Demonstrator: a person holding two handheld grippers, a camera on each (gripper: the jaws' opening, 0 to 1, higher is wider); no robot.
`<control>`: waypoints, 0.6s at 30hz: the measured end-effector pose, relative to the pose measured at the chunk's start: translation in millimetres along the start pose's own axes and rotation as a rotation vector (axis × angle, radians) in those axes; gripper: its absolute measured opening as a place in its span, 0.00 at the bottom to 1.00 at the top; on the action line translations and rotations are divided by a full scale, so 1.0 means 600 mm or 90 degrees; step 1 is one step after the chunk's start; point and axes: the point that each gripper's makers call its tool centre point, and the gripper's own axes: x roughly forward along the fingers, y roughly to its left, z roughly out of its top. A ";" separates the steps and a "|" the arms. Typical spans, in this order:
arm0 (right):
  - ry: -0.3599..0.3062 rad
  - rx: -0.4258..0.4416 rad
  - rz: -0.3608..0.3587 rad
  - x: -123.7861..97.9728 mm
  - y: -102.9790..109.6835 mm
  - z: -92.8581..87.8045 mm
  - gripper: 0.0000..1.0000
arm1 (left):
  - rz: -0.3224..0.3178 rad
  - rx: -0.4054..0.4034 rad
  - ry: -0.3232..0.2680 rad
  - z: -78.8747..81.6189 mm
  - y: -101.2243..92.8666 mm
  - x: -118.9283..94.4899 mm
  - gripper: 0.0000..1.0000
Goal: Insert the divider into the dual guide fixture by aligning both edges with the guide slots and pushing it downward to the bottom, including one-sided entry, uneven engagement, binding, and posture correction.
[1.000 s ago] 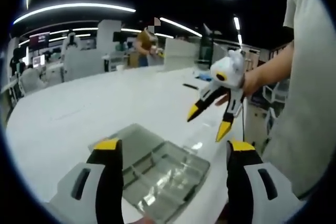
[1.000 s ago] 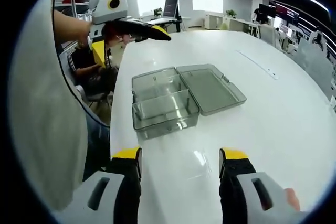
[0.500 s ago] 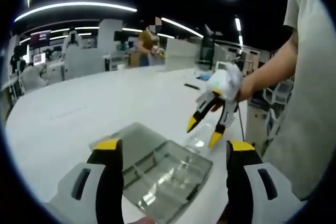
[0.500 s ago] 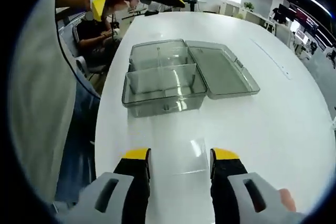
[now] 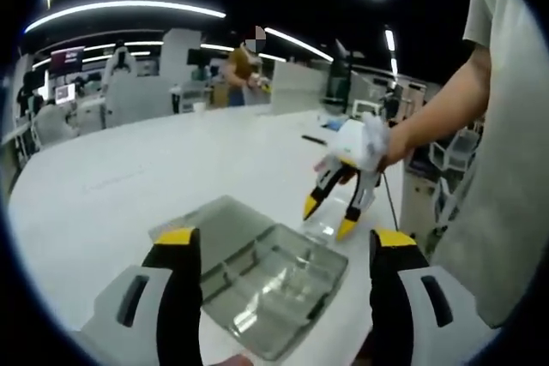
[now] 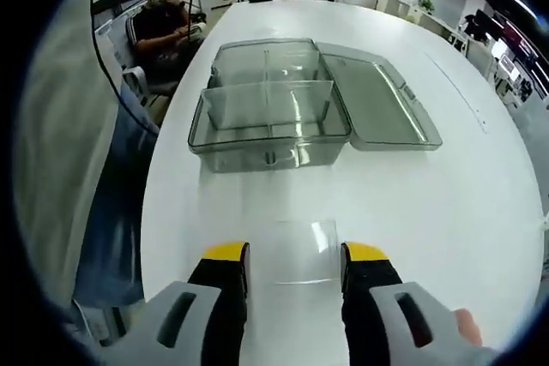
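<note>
Right claw (image 6: pixel 286 256), jaws apart, has descended over divider (image 6: pixel 304 250) near box (image 6: pixel 268 117); pickup imminent. Left claw (image 5: pixel 279 246) apart, idle.

fixture (image 6: pixel 270 117): I see clear smoky plastic, glossy
divider (image 6: pixel 302 250): transparent plastic sheet (faint glare)
table (image 6: pixel 463 203): smooth white

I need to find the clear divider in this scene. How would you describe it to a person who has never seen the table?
On the white table lies an open clear box with its lid folded flat to one side. Between that box and the right gripper lies the divider, flat on the tabletop. Unlike the grey-tinted, walled box, it is one loose, thin, nearly colourless sheet, visible mainly by its edges and glare.
</note>
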 end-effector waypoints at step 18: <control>0.018 -0.013 0.031 0.004 0.004 -0.003 0.33 | -0.004 -0.001 0.005 -0.004 -0.003 -0.010 0.79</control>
